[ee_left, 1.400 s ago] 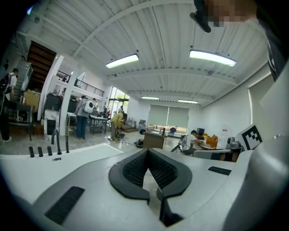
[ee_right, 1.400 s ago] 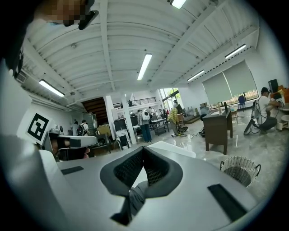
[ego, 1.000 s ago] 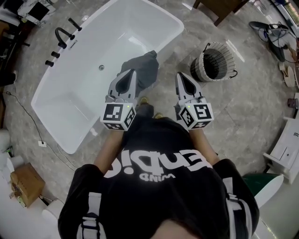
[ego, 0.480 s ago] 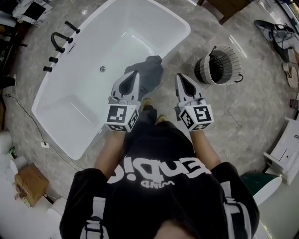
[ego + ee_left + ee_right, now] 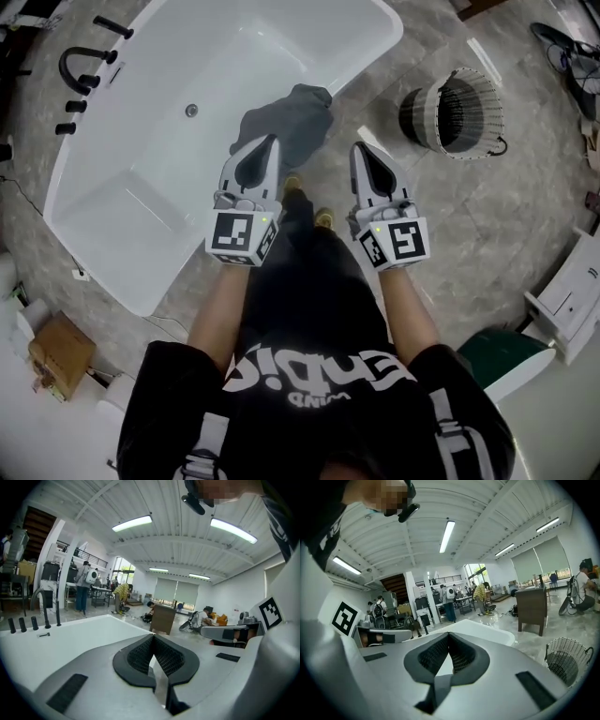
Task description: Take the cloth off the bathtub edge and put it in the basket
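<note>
Big open lab or workshop hall, not a home: freestanding bathtub (image 5: 122, 202) on stone floor (image 5: 469, 216), ceiling strip lights (image 5: 132, 523), people (image 5: 449, 603) working at benches.

A grey marble floor (image 5: 487, 216) lies beneath a ribbed white ceiling (image 5: 164, 550) with strip lights (image 5: 132, 523), near a brown cabinet (image 5: 530, 604).

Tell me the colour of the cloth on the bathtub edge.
The cloth is dark grey; the head view shows it best.
</note>
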Demonstrator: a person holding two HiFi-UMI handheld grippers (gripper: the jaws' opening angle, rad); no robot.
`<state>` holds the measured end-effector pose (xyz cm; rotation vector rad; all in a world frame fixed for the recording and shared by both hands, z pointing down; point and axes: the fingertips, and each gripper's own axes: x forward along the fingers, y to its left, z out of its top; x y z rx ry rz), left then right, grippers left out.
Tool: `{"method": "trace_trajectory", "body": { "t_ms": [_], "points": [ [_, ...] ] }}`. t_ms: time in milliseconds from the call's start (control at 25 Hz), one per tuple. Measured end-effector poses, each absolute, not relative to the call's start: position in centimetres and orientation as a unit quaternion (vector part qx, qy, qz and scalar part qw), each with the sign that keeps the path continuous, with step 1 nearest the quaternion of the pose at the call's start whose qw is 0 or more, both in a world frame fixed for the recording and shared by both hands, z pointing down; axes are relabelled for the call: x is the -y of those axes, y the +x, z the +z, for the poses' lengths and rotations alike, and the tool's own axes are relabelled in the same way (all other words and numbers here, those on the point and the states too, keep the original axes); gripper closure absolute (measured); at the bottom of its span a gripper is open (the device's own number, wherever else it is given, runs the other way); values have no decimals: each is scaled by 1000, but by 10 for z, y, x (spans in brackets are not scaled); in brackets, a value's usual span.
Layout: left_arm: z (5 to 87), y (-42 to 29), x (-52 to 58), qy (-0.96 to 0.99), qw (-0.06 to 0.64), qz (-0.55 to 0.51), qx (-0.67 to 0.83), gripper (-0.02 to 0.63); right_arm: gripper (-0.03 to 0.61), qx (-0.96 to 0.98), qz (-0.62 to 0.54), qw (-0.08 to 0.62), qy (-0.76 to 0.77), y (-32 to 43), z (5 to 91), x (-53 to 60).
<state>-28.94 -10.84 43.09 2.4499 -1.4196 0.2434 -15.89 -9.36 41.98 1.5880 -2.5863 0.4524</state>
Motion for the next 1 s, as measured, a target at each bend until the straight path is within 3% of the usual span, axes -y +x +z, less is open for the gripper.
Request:
{"method": "trace_trajectory", "body": {
  "t_ms": [280,320,400,640,1000],
  "points": [
    [481,-288,118,856,155,110,481,597,566,837,165,57,519,-157,462,98],
    [484,-287,117,858,158,113,476,566,566,836,166,58,520,-157,463,98],
    [488,-284,116,861,166,119,467,435,566,834,168,60,522,-156,464,96],
    [489,-279,113,869,170,124,448,219,566,829,178,59,527,-155,463,95],
    [557,-273,112,876,173,244,377,216,566,823,193,63,531,-154,472,95]
  ]
}}
